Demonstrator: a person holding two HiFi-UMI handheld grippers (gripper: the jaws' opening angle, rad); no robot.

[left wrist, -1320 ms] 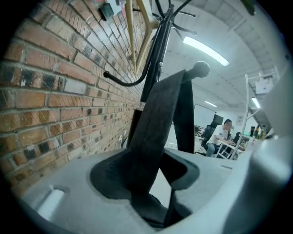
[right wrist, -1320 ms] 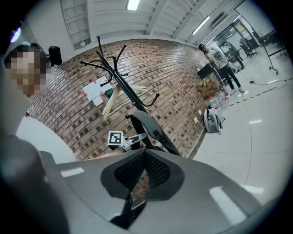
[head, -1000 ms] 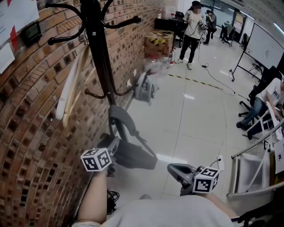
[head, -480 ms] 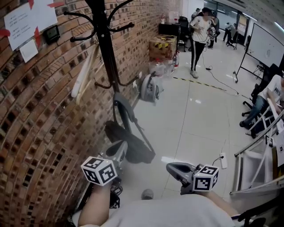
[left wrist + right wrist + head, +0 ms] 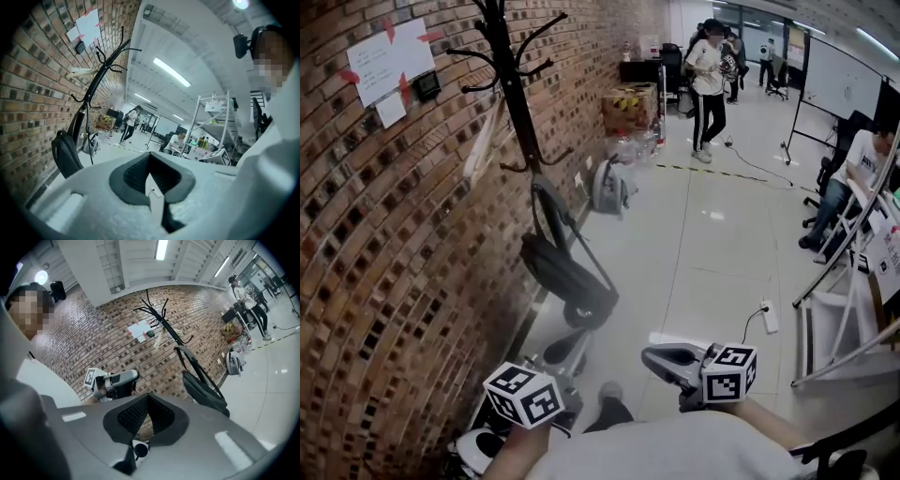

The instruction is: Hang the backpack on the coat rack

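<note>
The black backpack (image 5: 567,277) hangs by its strap from a lower hook of the black coat rack (image 5: 511,84) against the brick wall. Neither gripper touches it. My left gripper (image 5: 572,339) sits low near my body, below the bag, jaws shut and empty. My right gripper (image 5: 652,356) is level beside it, jaws also together with nothing in them. The left gripper view has the backpack (image 5: 65,154) at far left under the coat rack (image 5: 91,89). In the right gripper view, the backpack (image 5: 204,390) hangs right of centre and the left gripper (image 5: 117,378) shows at left.
A grey backpack (image 5: 609,187) leans on the floor by the wall, with cardboard boxes (image 5: 635,98) behind it. One person (image 5: 705,75) stands farther off and another sits at right (image 5: 853,183). A power strip (image 5: 769,317) lies on the floor beside a white metal rack (image 5: 844,328).
Both grippers have drawn back from the coat rack toward my body. The left one was right beside the backpack and is now well clear of it. The bag stays hanging.
</note>
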